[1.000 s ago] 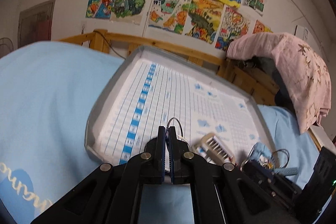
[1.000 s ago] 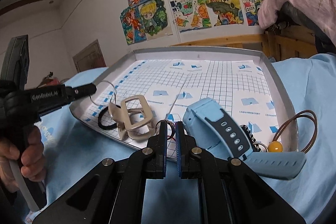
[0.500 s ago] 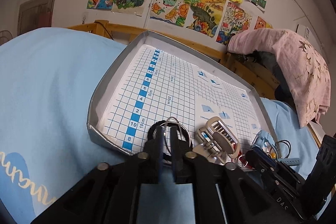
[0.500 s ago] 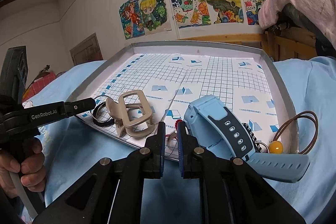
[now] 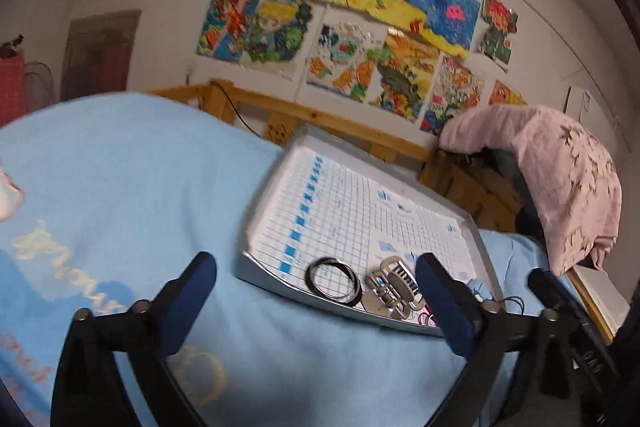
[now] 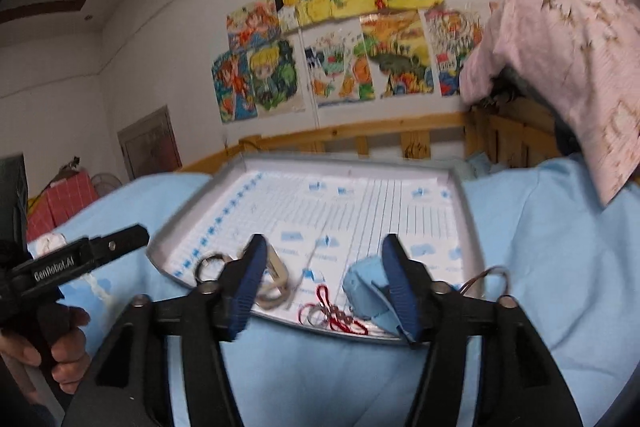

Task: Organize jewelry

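Both jaws just opened: left gripper [image 5: 316, 291] drops bangles [image 5: 334, 281], right gripper [image 6: 326, 279] drops red-cord charm [image 6: 336, 315] in tray [image 6: 466, 223]. Both placed, nothing held.

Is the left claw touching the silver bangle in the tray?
Apart. In the left wrist view the left claw has just been opening; the silver bangle lies in the tray between its fingers, touching neither.
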Demonstrator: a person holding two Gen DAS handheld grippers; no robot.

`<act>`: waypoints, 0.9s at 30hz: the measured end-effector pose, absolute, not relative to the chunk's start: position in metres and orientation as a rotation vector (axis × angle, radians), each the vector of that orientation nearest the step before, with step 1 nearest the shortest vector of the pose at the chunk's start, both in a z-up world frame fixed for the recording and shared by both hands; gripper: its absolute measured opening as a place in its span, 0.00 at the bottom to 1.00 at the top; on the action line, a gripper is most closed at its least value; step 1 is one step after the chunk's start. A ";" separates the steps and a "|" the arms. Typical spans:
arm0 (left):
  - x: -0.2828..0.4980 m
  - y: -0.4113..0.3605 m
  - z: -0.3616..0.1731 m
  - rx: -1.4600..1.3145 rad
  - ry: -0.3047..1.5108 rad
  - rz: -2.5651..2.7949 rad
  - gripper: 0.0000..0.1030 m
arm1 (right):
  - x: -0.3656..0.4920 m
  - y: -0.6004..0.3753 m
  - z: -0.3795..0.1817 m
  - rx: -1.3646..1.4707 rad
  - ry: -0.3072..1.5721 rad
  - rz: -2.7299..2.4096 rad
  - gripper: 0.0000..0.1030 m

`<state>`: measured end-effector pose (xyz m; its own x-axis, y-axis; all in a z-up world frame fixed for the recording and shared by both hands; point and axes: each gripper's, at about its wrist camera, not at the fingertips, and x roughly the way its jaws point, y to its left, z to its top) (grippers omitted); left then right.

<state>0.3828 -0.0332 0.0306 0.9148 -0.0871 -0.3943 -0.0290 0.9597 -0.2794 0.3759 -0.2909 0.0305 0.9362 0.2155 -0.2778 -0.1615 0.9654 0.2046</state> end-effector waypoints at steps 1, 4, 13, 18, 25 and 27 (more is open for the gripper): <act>0.377 -0.032 0.034 -0.279 0.405 -0.028 1.00 | 0.370 -0.291 0.036 0.177 0.292 0.196 0.63; 0.354 -0.029 0.050 -0.258 0.378 -0.017 1.00 | 0.342 -0.290 0.056 0.170 0.244 0.215 0.82; 0.268 -0.024 0.084 -0.225 0.284 -0.012 1.00 | 0.267 -0.288 0.096 0.144 0.157 0.210 0.98; 0.224 -0.023 0.095 -0.202 0.268 -0.026 1.00 | 0.218 -0.286 0.109 0.153 0.102 0.209 0.98; 0.163 -0.018 0.098 -0.178 0.235 -0.013 1.00 | 0.157 -0.282 0.112 0.156 0.048 0.197 0.98; 0.150 -0.018 0.096 -0.160 0.230 -0.013 1.00 | 0.146 -0.281 0.111 0.163 0.040 0.197 0.98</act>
